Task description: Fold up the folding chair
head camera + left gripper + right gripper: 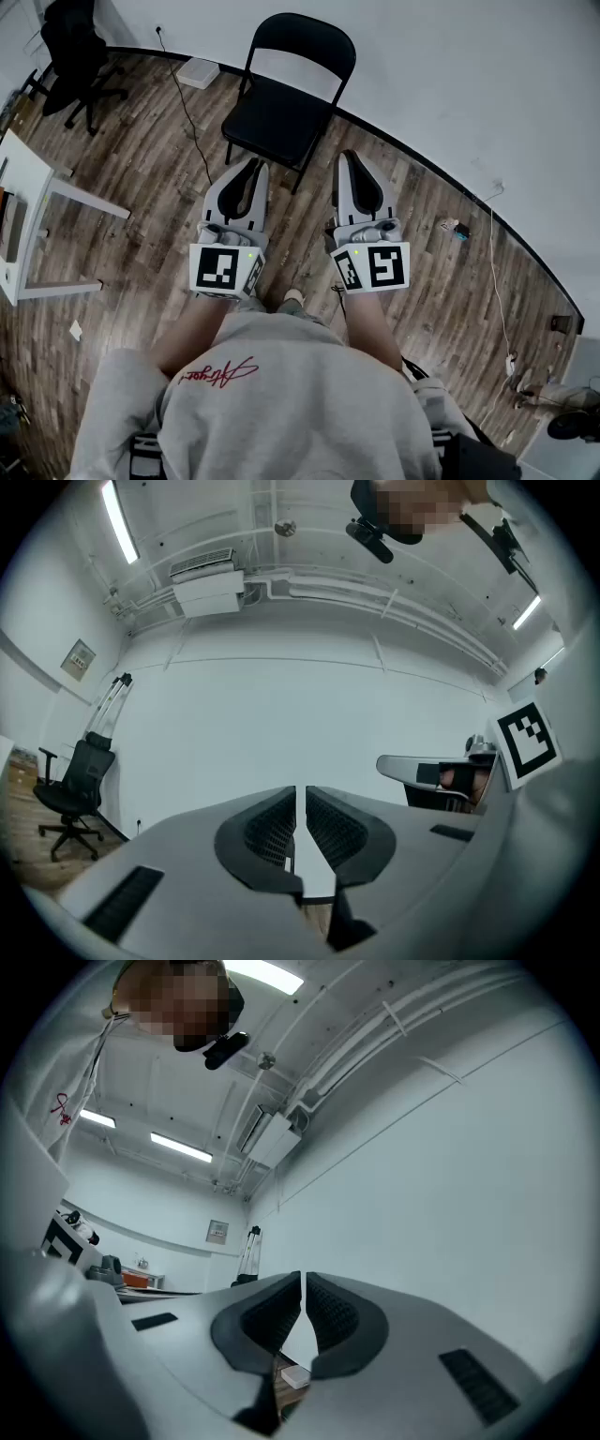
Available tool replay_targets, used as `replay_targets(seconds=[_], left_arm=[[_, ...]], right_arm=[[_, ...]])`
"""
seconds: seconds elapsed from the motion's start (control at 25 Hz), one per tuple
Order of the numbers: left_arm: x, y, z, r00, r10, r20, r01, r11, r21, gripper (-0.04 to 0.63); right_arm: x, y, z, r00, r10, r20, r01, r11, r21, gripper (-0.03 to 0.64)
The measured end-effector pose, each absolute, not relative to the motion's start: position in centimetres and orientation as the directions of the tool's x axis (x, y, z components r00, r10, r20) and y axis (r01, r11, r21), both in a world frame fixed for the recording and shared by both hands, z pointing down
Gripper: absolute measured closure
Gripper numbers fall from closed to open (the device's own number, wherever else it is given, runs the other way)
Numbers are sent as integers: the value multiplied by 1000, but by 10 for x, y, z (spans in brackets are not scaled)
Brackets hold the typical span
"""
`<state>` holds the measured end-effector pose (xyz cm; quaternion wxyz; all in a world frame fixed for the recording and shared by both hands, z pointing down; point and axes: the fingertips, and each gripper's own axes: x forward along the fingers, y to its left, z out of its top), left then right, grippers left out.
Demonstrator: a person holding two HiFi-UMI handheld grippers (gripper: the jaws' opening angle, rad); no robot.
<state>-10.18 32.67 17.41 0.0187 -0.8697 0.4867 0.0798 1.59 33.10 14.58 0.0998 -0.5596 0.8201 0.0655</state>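
Open floor (141, 178) up to folding chair (281, 112); cable (194, 125) on L, wall (450, 75) behind.

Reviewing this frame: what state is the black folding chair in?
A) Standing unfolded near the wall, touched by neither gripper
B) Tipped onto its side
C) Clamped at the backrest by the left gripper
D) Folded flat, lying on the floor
A: the folding chair stands open on its legs, seat level, by the white wall. The left gripper and right gripper are held up short of it, jaws together and empty.
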Motion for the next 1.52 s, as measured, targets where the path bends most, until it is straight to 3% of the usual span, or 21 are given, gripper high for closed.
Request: replay_targets(seconds=[1.04,1.52], left_arm=[[-86,303,191,393,-910,-132,-912,-404,66,549],[-97,145,221,476,-873,-103,-876,-481,29,549]], right_arm=[[52,305,165,-402,-885,-234,-913,408,24,586],[41,149,175,-351,-904,-245,-936,344,69,586]])
